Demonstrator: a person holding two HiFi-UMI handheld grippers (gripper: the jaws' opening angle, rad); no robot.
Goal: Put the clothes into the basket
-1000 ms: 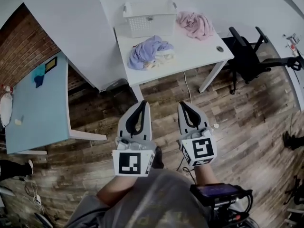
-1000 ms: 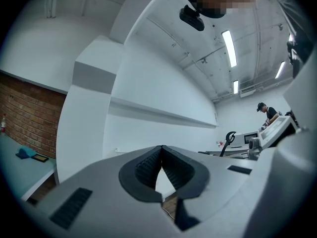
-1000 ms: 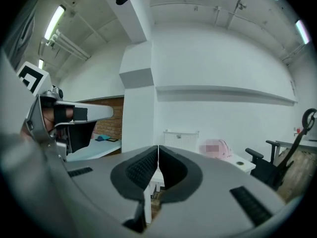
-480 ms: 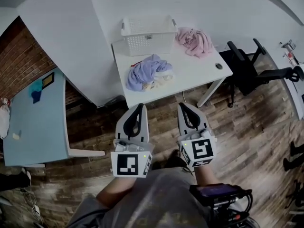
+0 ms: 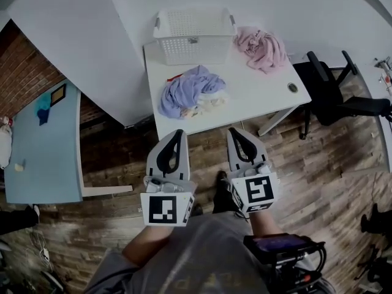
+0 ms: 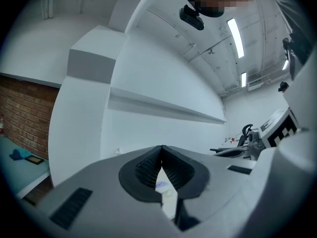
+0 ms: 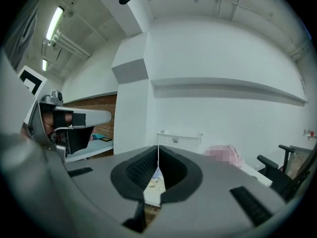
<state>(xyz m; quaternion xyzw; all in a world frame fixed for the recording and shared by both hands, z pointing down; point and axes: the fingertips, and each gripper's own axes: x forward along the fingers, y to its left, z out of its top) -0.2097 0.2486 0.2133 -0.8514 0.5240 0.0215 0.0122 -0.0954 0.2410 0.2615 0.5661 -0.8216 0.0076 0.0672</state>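
We are holding the left gripper and right gripper side by side, well short of the basket and pointing toward it, jaws pressed together and gripping nothing. The lavender clothes heap is lying in front of the basket, its long axis roughly parallel to the basket's front wall. The pink garment is sitting just right of the basket.

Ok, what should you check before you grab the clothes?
1. The basket stands upright on the table, looks empty: ok.
2. The purple clothes lie loose before the basket: ok.
3. The pink clothes lie beside the basket, uncovered: ok.
4. The left gripper open for grabbing: not ok, shut and empty.
5. The right gripper open: not ok, shut and empty.
6. Both over the table: not ok, over the floor.
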